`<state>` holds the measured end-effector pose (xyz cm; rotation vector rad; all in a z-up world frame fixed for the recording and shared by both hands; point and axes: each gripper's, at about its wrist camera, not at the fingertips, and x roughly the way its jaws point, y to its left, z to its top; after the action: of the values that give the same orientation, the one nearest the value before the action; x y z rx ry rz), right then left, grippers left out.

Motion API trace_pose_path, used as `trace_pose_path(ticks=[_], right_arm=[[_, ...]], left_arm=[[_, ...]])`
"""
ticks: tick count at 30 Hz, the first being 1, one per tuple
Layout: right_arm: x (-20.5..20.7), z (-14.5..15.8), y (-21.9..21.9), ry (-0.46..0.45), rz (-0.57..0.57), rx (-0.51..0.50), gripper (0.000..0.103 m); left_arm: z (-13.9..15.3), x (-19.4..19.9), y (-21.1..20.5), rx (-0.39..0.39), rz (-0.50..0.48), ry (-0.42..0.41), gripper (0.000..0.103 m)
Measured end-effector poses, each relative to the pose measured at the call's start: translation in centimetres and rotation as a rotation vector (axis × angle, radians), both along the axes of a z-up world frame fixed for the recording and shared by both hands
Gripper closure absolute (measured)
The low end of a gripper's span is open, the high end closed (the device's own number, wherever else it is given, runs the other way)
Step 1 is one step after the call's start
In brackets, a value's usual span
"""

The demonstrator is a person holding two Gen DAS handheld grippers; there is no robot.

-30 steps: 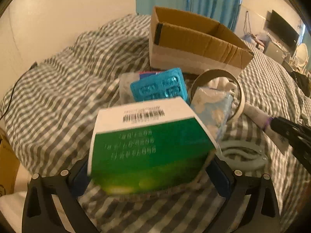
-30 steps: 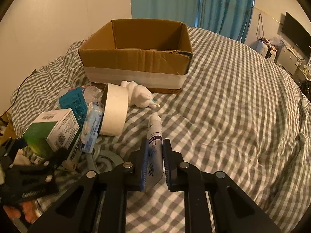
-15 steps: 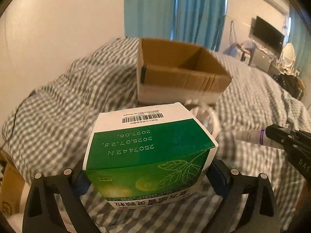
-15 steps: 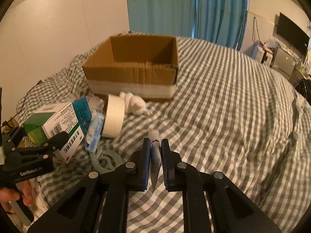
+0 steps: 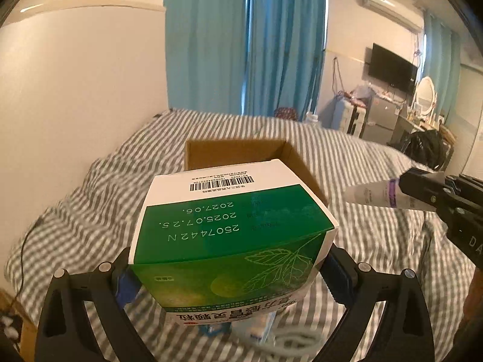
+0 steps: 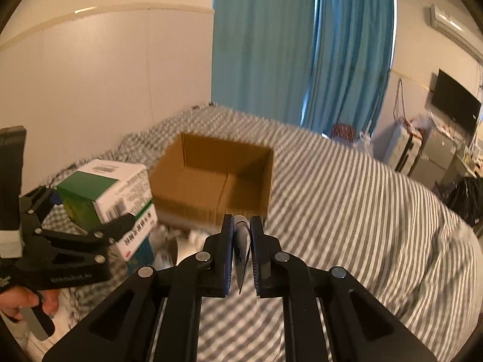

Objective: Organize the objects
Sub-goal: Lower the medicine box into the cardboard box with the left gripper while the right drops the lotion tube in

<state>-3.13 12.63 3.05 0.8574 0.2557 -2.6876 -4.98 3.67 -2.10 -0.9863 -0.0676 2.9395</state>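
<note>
Green-and-white box (image 5: 229,235) clamped in left gripper (image 5: 229,274), white tube (image 6: 241,241) pinched by right gripper (image 6: 241,232)

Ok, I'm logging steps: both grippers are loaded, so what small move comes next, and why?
Probably carry the green box forward over the open cardboard box. The left gripper holds it lifted just short of the box; the right gripper holds a tube alongside.

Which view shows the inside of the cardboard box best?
The right wrist view: the box is seen from above, with its floor and inner walls visible and nothing in front of them. In the left wrist view the green carton covers most of the box; only its far wall and right rim show.
</note>
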Motion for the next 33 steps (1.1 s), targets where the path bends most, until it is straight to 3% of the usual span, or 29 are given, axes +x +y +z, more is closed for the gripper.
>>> trace_pose_path(ticks=[6,12,17,24,29,33], right_arm=[[-4.6,3.0,-1.5,0.05,0.025,-0.011,0.093],[-10.0,3.3,-3.6,0.062,0.041,-0.011,0.093],[-14.7,1.4,-5.0,0.029,0.043,-0.005,0.093],[-20.3,-4.2,-5.1,-0.09,-0.003,-0.041,0.093],[-21.2,-6.7,-4.4,-0.132,-0.012,-0.078,0.092],[-21.0,-6.4,-4.1,-0.124,-0.017,-0.101,0.091]], left_arm=[[1.9,-5.1,-1.0,0.013,-0.008,0.017,0.004],[1.3,-10.1,-1.7,-0.006,-0.005,-0.001,0.004],[-1.1,-14.0,-1.3,-0.031,-0.024,-0.045,0.004],[-5.3,-17.4,-0.4,-0.077,-0.06,-0.11,0.004],[-6.6,-18.2,-0.3,-0.071,-0.074,-0.136,0.002],[-6.5,-18.2,-0.2,-0.046,-0.08,-0.165,0.001]])
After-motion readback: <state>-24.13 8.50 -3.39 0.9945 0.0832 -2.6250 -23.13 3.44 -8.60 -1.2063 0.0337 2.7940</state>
